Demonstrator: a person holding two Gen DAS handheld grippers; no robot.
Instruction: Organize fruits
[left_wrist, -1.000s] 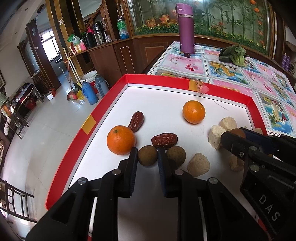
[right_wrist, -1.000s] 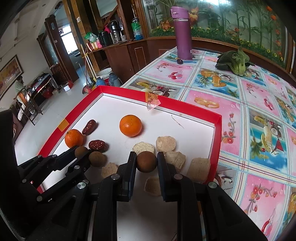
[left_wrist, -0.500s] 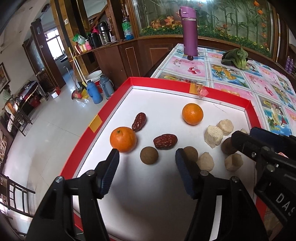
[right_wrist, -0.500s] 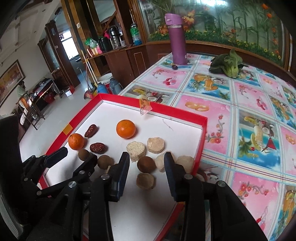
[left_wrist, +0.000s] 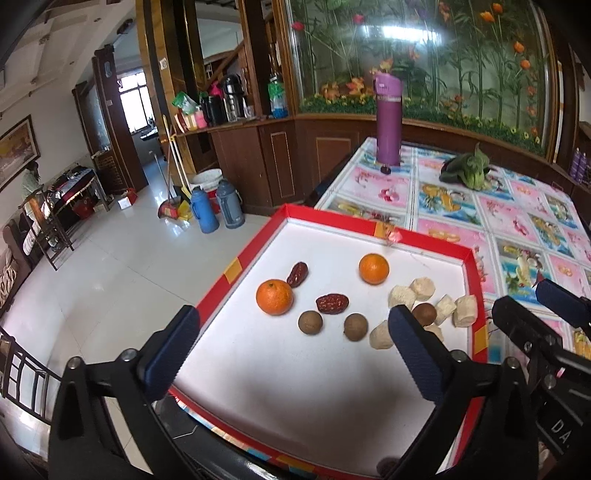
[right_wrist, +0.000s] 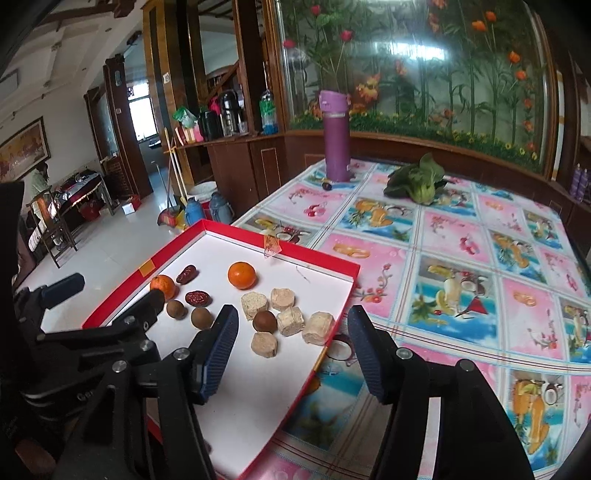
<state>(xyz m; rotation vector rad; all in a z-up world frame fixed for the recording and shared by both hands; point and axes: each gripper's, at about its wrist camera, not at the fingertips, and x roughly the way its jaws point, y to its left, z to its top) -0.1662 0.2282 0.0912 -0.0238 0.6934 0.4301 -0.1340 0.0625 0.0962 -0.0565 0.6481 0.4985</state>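
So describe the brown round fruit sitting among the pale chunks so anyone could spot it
Find the red-rimmed white tray on the flowery tablecloth. At its right end lies a cluster of pale beige chunks. The fruit sits in their middle: the only dark, smooth, round thing there.

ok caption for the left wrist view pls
Open left gripper above a red tray of oranges, dates and longans.

Both wrist fisheyes look forward-down, near; share red tray (left_wrist: 476, 280) (right_wrist: 334, 314).
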